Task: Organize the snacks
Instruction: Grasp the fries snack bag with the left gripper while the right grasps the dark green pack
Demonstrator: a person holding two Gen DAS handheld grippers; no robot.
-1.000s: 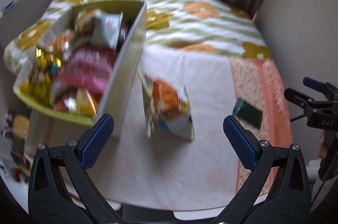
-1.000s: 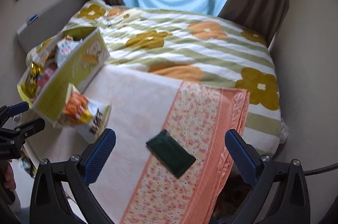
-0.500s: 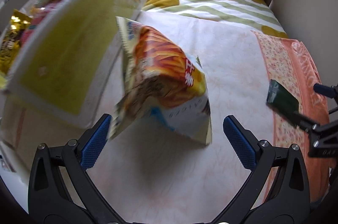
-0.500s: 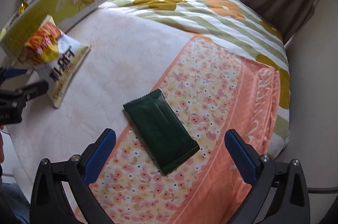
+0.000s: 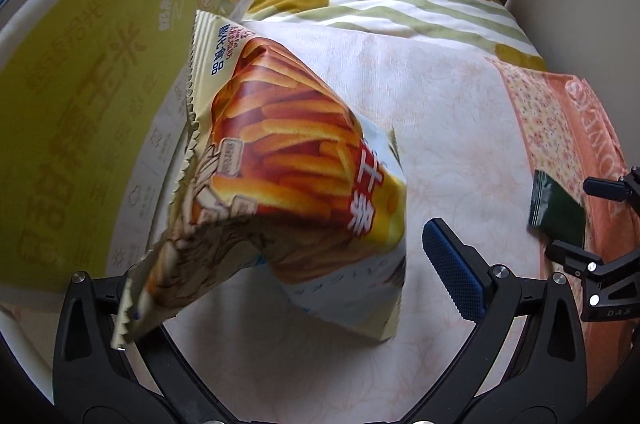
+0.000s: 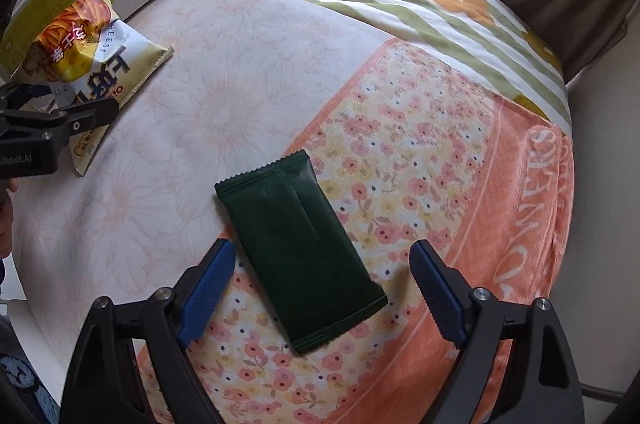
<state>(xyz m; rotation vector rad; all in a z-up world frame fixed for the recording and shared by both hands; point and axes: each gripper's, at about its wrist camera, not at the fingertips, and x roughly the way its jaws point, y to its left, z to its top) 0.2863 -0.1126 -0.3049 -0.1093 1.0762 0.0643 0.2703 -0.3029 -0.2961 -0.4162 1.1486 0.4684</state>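
While its blue-padded fingers stand wide apart, the left gripper sits around the puffy orange-and-white chip bag, which leans on the yellow-green cardboard box. The right gripper, spread wide too, sits around the flat dark green packet lying on the flowery orange towel.

Fries snack bag: puffy, orange-and-white, propped tilted against the yellow-green carton on the bed.
Dark green packet: flat, sealed, lying diagonally across the floral towel's edge, well apart from the bag.
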